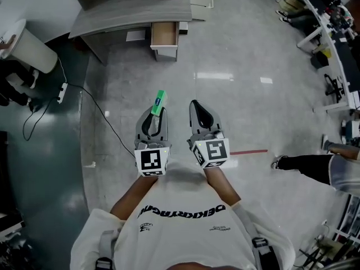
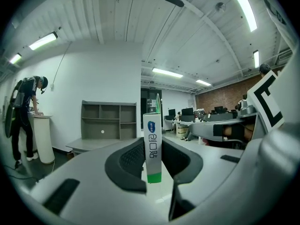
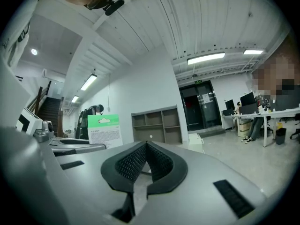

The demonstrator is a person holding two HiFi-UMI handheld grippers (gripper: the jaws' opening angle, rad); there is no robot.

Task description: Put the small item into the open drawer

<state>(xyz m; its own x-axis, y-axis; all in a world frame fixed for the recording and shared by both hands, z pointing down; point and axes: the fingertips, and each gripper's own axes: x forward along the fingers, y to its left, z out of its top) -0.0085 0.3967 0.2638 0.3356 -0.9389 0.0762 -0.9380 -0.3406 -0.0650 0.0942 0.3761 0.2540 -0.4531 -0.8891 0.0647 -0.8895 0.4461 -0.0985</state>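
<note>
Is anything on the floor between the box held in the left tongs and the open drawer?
Nothing visible. The left tongs grip the small box; only bare floor lies between it and the open drawer. A black cable trails well to the left of that path.

In the middle of the frame the left gripper [image 1: 156,116] sat just left of the right gripper [image 1: 195,107]. The small box [image 1: 160,101] stood between the left jaws and stuck out toward the top. Well above them, at the top middle, the open drawer [image 1: 164,34] stuck out from the surface [image 1: 124,13]. A round stand [image 1: 28,48] stood at the upper left.
</note>
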